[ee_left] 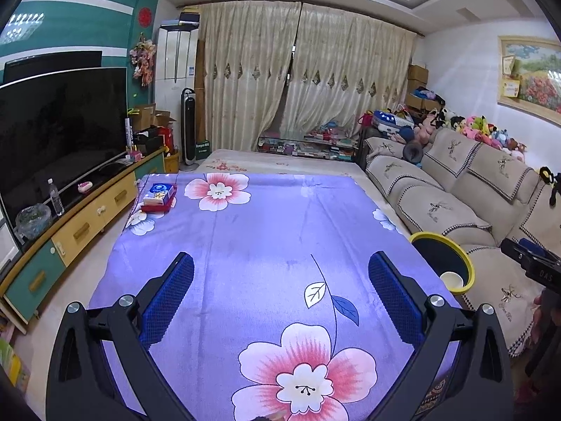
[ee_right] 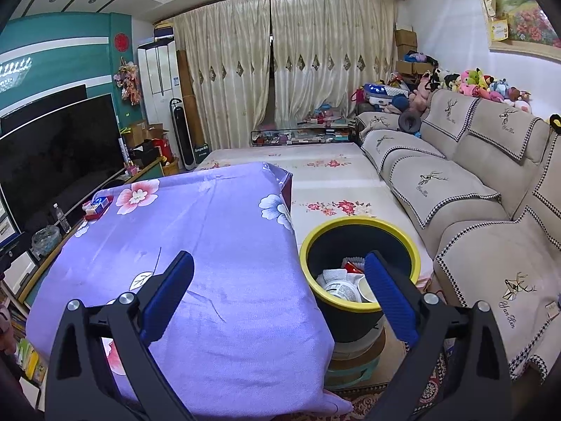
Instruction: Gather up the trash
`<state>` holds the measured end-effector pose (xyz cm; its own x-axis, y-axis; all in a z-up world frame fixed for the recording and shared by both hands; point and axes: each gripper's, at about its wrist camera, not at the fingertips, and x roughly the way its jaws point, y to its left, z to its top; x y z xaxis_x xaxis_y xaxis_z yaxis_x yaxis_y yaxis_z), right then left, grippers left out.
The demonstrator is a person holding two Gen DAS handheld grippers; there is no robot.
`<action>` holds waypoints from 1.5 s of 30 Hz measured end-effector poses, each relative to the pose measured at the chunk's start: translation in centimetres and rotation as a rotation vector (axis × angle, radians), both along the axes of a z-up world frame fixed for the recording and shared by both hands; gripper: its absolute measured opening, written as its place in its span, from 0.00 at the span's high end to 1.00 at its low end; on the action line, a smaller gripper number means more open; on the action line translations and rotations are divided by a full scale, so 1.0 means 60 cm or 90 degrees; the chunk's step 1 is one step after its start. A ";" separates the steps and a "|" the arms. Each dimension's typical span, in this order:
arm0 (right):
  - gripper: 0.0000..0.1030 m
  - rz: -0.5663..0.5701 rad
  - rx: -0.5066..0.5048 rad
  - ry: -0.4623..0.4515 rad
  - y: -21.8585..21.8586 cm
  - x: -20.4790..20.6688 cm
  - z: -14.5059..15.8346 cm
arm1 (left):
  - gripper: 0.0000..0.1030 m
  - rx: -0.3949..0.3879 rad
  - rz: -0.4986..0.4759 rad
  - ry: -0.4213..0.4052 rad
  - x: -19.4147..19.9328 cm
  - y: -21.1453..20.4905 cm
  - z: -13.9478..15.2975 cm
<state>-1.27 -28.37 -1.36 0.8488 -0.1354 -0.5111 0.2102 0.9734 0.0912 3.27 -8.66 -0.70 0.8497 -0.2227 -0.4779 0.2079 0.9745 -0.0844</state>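
A dark bin with a yellow rim (ee_right: pixel 361 226) stands at the table's right side; it also shows in the left wrist view (ee_left: pixel 468 263). Inside lie a paper cup (ee_right: pixel 366 289), white crumpled wrappers (ee_right: pixel 338 286) and a red scrap (ee_right: pixel 352 266). My right gripper (ee_right: pixel 280 263) is open and empty, its right finger over the bin's near edge, its left finger over the purple flowered tablecloth (ee_right: pixel 196 231). My left gripper (ee_left: pixel 280 263) is open and empty above the tablecloth (ee_left: pixel 266 224). The right gripper's body shows at the right edge of the left wrist view (ee_left: pixel 533 263).
A tissue pack on a red tray (ee_left: pixel 159 196) sits at the table's far left corner. A TV (ee_left: pixel 59 129) and cabinet with a water bottle (ee_left: pixel 56 198) stand on the left. A beige sofa (ee_right: pixel 473 189) lies on the right, a floral mat (ee_right: pixel 326 175) beyond the table.
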 end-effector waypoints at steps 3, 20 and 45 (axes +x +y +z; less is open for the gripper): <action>0.10 -0.001 0.001 0.000 -0.001 0.000 0.000 | 0.05 0.004 0.007 -0.002 0.000 0.002 0.001; 0.10 0.004 0.002 -0.001 0.004 0.005 0.003 | 0.05 0.014 0.014 -0.011 -0.004 0.000 0.003; 0.10 0.004 0.008 0.002 0.006 0.009 -0.004 | 0.05 0.025 0.013 -0.009 -0.005 -0.005 0.000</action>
